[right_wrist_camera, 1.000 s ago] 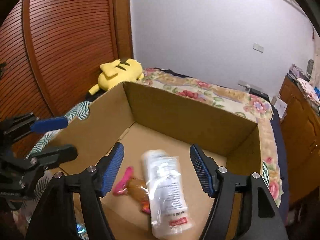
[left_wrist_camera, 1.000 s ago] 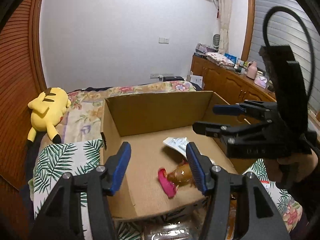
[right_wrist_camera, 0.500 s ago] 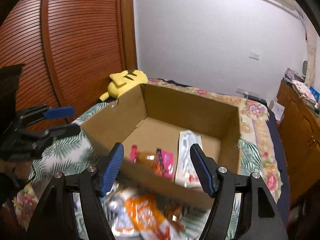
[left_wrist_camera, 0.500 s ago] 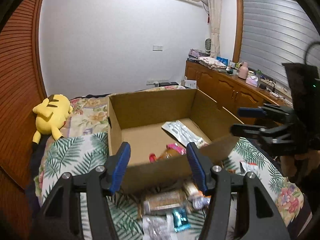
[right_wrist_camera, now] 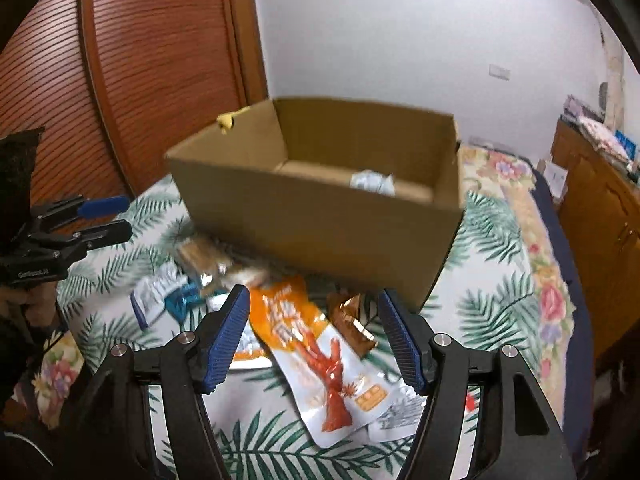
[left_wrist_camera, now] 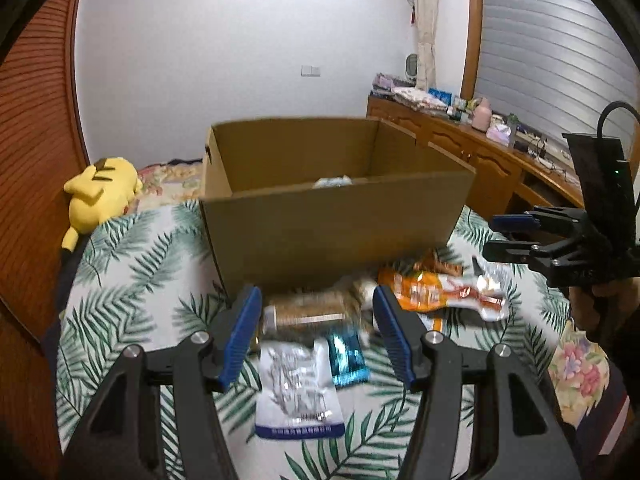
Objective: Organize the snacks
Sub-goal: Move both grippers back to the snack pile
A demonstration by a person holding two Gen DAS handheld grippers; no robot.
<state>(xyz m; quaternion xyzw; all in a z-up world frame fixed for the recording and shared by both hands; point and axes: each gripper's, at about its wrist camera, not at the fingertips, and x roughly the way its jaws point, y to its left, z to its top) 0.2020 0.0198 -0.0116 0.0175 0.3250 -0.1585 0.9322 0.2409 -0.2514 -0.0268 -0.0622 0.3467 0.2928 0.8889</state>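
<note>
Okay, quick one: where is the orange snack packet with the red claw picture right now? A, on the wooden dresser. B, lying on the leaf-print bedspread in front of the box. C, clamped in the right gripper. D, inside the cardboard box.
B: the orange snack packet lies flat on the leaf-print bedspread, on the near side of the cardboard box, with no jaws touching it.
</note>
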